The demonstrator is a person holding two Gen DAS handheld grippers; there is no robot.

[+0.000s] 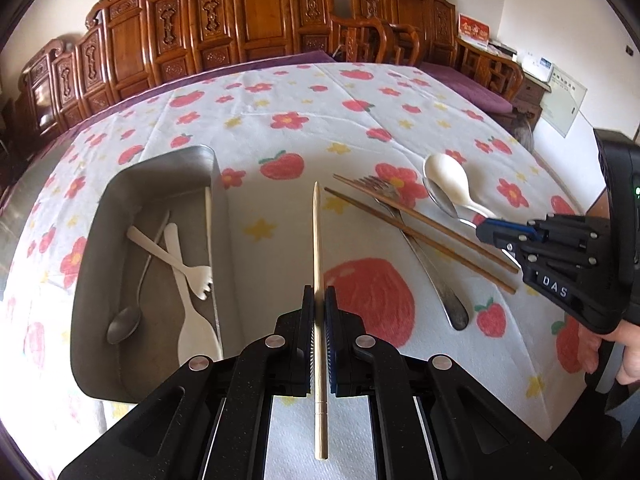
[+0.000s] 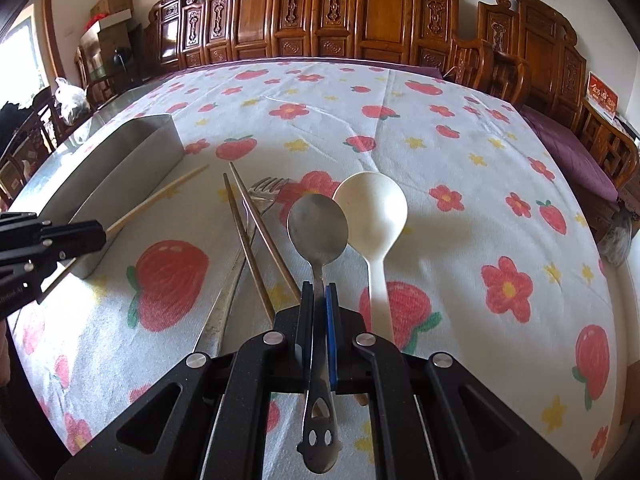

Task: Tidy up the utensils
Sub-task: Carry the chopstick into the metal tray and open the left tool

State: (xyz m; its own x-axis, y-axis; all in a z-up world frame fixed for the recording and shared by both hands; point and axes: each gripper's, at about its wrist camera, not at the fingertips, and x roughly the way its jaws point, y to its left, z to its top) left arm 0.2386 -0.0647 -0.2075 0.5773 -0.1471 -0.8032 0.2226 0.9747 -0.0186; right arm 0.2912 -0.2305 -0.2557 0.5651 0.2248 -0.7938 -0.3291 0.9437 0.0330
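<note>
My left gripper [image 1: 319, 308] pinches a pale chopstick [image 1: 318, 248] mid-shaft beside the tray [image 1: 132, 184]; it could pivot and miss. My right gripper [image 2: 319, 304] clamps the steel spoon [image 2: 318, 228], whose bowl may nudge the white spoon [image 2: 374, 208] beyond.

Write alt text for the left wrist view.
The left gripper is shut on a pale wooden chopstick above a floral tablecloth. A metal tray at left holds white forks and a metal spoon; dark chopsticks lie right.
</note>
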